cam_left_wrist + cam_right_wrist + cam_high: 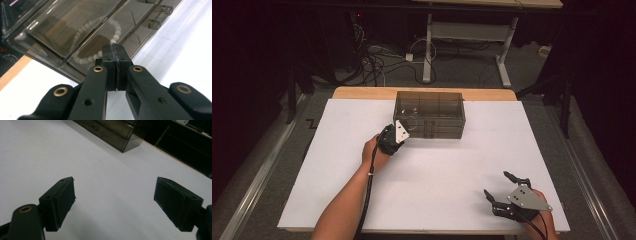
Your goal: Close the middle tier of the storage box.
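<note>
A white worktop (437,175) is lying mostly bare, with a smoky drawer box (430,114) sitting near its far edge. The left tongs (115,50), pressed together, are meeting the box's near left corner, beside a bead bracelet (100,37) inside. The right tongs (113,202) are hovering spread by the near right edge.

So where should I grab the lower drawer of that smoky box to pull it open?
Take the small knob on the front of the lower drawer, coming level from the person's side of the box. It is the one part standing proud; the left gripper, shut, sits left of it.
</note>
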`<state>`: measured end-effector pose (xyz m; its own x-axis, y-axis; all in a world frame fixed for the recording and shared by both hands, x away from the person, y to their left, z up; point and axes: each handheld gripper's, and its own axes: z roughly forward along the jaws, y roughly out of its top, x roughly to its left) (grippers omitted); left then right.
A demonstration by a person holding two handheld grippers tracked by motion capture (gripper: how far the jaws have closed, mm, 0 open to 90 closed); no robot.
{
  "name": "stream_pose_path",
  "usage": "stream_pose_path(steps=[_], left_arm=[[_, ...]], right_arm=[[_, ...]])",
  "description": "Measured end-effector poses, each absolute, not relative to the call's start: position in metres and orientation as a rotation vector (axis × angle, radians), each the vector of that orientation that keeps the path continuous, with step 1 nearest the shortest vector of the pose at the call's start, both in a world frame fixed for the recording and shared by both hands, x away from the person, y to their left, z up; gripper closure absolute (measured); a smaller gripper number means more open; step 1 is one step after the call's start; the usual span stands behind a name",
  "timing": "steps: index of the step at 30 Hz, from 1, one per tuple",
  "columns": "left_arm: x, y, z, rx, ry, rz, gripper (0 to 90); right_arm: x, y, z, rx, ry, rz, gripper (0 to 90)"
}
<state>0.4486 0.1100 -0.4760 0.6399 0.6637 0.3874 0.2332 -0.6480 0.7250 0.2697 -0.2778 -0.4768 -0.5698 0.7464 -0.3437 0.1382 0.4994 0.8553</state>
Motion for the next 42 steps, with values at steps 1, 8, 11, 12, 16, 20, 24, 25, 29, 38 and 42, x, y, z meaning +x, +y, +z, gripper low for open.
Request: stream_pose_path(steps=[1,8,11,12,16,20,24,25,29,38,42], left_arm=[[0.449,0.11,-0.476,2.218,0.695,0.867,87.3],[0.449,0.112,-0.477,2.223,0.695,0.866,87.4],[0.449,0.113,-0.477,2.223,0.693,0.863,87.5],[0.449,0.113,-0.477,2.224,0.694,0.863,87.5],[0.449,0.113,-0.477,2.225,0.7,0.861,87.4],[0.449,0.113,-0.477,2.228,0.695,0.859,85.4],[0.449,0.114,-0.476,2.216,0.694,0.858,85.4],[0.448,0.114,-0.476,2.214,0.694,0.86,85.4],[0.446,0.114,-0.473,2.196,0.684,0.86,85.3],[0.436,0.11,-0.464,2.134,0.671,0.861,85.3],[0.433,0.111,-0.459,2.136,0.646,0.88,85.2]], right_arm=[[0.27,-0.278,-0.477,0.725,2.013,1.061,17.8],[0.27,-0.278,-0.477,0.724,2.013,1.06,17.8],[0.27,-0.278,-0.477,0.726,2.013,1.06,17.8],[0.27,-0.278,-0.477,0.726,2.013,1.059,17.8],[0.27,-0.278,-0.477,0.725,2.014,1.06,17.8],[0.27,-0.278,-0.477,0.725,2.015,1.059,17.8],[0.27,-0.278,-0.477,0.726,2.016,1.06,17.8],[0.27,-0.277,-0.477,0.726,2.015,1.059,17.8],[0.27,-0.277,-0.478,0.723,2.019,1.058,17.8],[0.27,-0.275,-0.478,0.72,2.022,1.056,17.8],[0.27,-0.274,-0.478,0.722,2.022,1.054,17.8]])
